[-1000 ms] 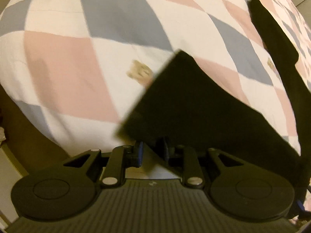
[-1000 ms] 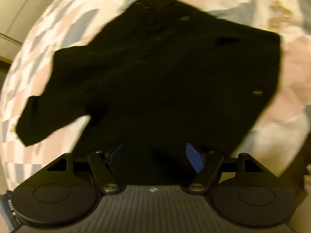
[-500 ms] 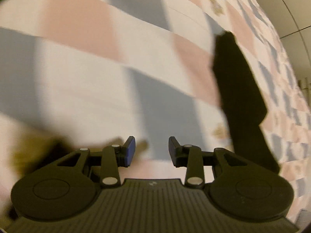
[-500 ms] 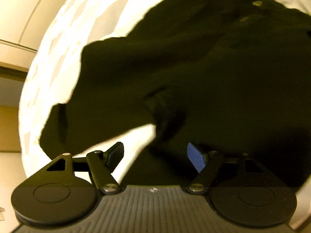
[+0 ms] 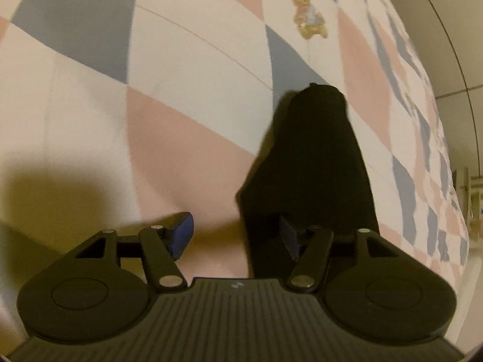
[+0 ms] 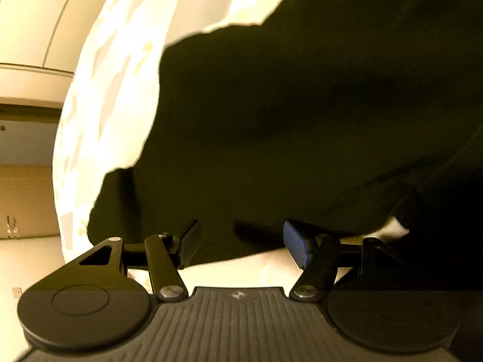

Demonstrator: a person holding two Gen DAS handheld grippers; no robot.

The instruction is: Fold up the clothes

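Observation:
A black garment lies spread on a checkered quilt. In the left wrist view one black sleeve runs away from me over the quilt. My left gripper is open, low over the quilt, with the sleeve's near end between its jaws toward the right finger. In the right wrist view the garment's body fills most of the frame. My right gripper is open with the garment's near edge between its fingers.
The quilt has pink, grey and white diamonds and a teddy-bear print. The bed's edge curves along the left in the right wrist view, with a pale wall and floor beyond.
My left gripper let go of the garment's corner, opened wide and moved to the sleeve. My right gripper stayed open and moved closer and lower over the garment's edge.

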